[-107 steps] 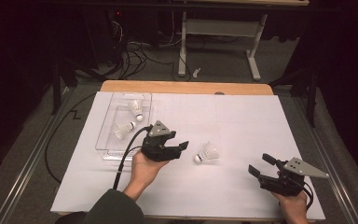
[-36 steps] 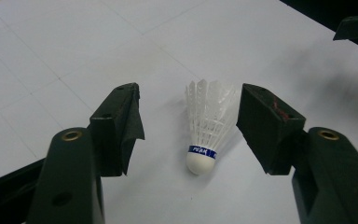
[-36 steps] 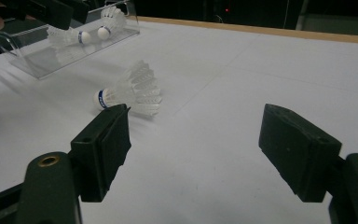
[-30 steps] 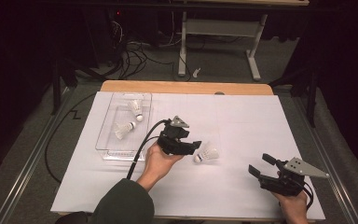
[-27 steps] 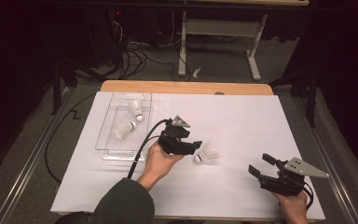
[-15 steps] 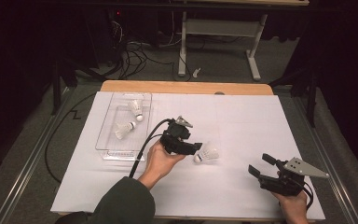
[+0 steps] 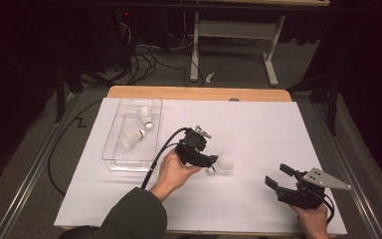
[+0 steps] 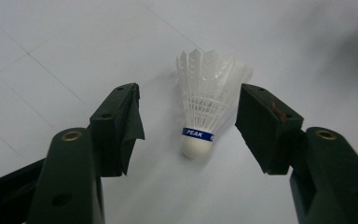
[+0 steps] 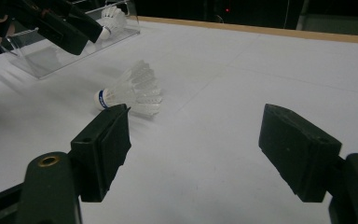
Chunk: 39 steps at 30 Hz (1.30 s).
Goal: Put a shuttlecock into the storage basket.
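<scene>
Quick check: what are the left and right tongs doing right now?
Left tongs: open, straddling the shuttlecock on the table, not gripping it.
Right tongs: open, holding nothing.

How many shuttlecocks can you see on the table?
3. Two lie in the clear tray: one at its far end, one nearer the middle. The third lies on the white sheet by the left gripper.

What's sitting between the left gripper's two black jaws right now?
A white feather shuttlecock with a blue band lies on the white table, untouched, in the left gripper view.
</scene>
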Each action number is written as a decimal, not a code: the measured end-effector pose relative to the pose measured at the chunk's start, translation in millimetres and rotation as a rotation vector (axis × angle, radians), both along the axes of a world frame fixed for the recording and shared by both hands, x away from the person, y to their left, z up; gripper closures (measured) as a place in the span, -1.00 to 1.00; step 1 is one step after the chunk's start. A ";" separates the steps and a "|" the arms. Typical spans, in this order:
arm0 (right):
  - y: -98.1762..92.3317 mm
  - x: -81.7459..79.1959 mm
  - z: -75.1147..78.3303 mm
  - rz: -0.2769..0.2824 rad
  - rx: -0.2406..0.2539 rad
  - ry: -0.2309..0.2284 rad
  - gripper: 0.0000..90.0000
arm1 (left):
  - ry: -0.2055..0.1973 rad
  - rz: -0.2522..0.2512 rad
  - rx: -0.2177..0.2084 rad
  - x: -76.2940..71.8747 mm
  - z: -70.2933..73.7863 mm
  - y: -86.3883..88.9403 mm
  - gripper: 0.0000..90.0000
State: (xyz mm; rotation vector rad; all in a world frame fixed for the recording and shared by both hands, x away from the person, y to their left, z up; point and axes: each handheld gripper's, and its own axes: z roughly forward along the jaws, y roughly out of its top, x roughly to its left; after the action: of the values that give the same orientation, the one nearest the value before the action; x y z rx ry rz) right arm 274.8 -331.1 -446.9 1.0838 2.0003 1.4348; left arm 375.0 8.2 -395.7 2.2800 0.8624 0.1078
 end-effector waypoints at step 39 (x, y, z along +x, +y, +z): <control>0.0 -0.1 0.0 0.002 0.001 0.001 -0.44 | 0.051 -0.058 0.121 3.2 -18.1 -22.0 -0.10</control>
State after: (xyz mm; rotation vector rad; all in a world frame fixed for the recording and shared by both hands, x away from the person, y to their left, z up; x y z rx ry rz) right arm 274.7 -331.1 -446.9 1.0840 2.0021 1.4362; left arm 378.2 -13.7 -413.7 2.4285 0.8349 0.0781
